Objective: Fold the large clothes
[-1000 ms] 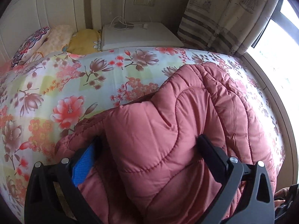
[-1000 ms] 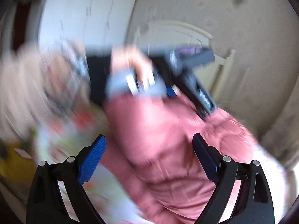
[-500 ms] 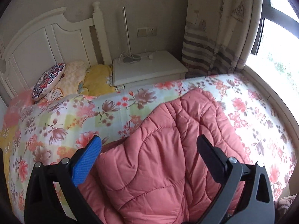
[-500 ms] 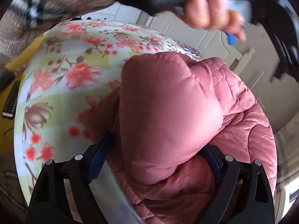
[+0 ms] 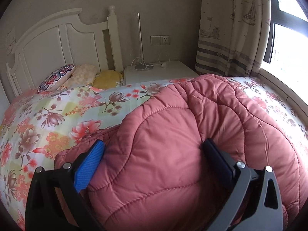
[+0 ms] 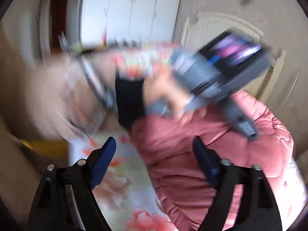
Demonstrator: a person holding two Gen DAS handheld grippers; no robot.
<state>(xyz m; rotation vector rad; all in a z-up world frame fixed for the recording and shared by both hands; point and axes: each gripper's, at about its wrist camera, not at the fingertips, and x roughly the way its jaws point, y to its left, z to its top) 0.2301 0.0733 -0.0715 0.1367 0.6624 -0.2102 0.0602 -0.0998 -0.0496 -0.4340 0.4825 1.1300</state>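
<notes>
On the bed (image 5: 63, 113), the coat (image 5: 192, 144) lies bunched mid-fold. My left gripper (image 5: 154, 154) pinches a puffy fold between its 2 pads; my right gripper (image 6: 154, 154), just narrowing, stands apart with nothing gripped. Next I need a firm hem grab.

The coat (image 5: 192, 154) is big, pink and puffy, with curvy stitched lines all over it. It lies on a bed in a soft, lumpy heap, partly folded over itself. One fat fold bulges up in front, and more of it bunches up behind that. Its cloth is smooth and a bit shiny. From the other side it looks blurry.
</notes>
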